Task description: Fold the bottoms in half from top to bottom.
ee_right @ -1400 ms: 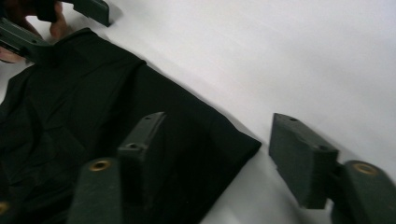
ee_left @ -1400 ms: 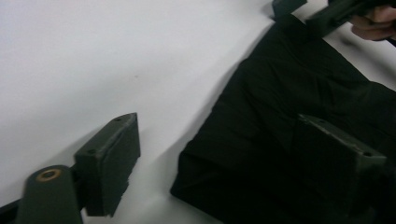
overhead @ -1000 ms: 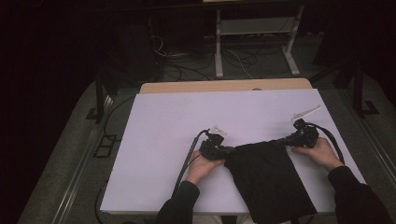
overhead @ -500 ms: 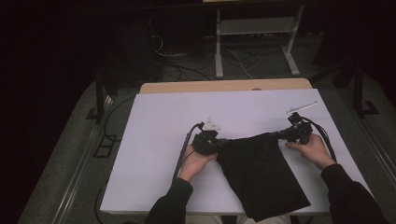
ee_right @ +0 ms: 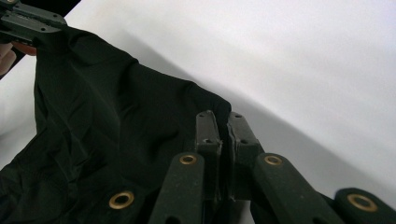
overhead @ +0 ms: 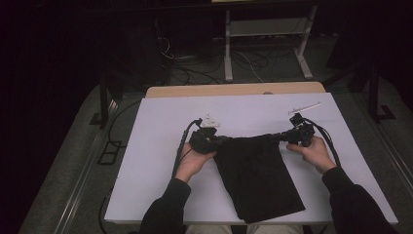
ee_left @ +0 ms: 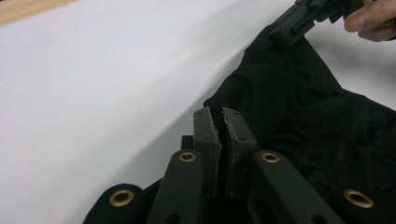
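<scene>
On the white desk (overhead: 146, 170), toward its near edge: one black cloth (overhead: 258, 175), the landmark for all entries below.

Black cloth: dark, creased fabric, roughly rectangular, its far edge stretched between two grippers and raised off the desk; the rest trails toward the person, its near corner reaching the desk's front edge. In the left gripper view the cloth (ee_left: 317, 116) lies beyond and to the right of the jaws; in the right gripper view the cloth (ee_right: 102, 135) spreads to the left.

Left gripper (overhead: 217, 142): at the cloth's far left corner, carried in the person's left hand (overhead: 194, 161). Jaws pressed together on the corner of the fabric, only a thin slit between them (seen close in the left gripper view (ee_left: 222, 130)).

Right gripper (overhead: 275, 137): at the cloth's far right corner, carried in the right hand (overhead: 316, 153). Jaws likewise clamped on the fabric's edge, as the right gripper view (ee_right: 223, 133) shows.

Cables: one black cable (overhead: 181, 146) runs from the left gripper, left of the cloth, back toward the person's sleeve.

Small white stick (overhead: 304, 107): on the desk beyond the cloth's right corner, well apart from it.

Wooden strip (overhead: 234, 90): along the desk's far edge, beyond the cloth.
</scene>
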Available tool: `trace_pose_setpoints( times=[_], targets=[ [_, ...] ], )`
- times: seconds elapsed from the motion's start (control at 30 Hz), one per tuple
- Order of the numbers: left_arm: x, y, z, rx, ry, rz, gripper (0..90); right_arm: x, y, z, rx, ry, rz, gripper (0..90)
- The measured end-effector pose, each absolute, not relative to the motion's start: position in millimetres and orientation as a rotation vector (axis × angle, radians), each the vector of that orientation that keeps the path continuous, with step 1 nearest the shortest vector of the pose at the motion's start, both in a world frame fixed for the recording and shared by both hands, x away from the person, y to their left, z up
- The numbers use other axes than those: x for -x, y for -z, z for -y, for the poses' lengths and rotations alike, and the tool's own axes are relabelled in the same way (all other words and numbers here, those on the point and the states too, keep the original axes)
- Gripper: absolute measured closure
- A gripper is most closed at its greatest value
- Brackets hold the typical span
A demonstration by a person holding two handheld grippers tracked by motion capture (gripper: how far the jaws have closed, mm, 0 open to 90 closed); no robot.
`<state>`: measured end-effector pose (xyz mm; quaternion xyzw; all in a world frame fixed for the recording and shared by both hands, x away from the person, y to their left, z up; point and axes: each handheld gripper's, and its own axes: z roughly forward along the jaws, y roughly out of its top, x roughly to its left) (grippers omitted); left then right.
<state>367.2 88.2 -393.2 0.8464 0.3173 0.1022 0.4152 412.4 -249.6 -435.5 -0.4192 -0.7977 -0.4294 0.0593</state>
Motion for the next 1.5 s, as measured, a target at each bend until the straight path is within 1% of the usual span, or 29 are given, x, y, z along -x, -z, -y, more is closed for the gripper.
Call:
trace_pose_setpoints(
  times=[0.23,0.63,0.97,1.17,1.5],
  targets=[
    [-384,386,-91,-2.149,-0.294,-0.778,84.4,-418,430,242,1.333,1.330,2.411,83.9],
    [-421,375,-98,-2.126,-0.347,-0.780,84.5,-437,418,229,1.423,1.352,2.438,83.8],
    [-452,376,-109,-2.067,-0.366,-0.829,84.5,-461,412,223,1.461,1.407,2.386,83.9],
    [-472,379,-108,-2.025,-0.394,-0.849,84.5,-476,407,217,1.496,1.408,2.414,83.9],
    [-487,390,-104,-2.001,-0.428,-0.880,84.4,-493,414,219,1.556,1.437,2.408,83.8]
  ],
)
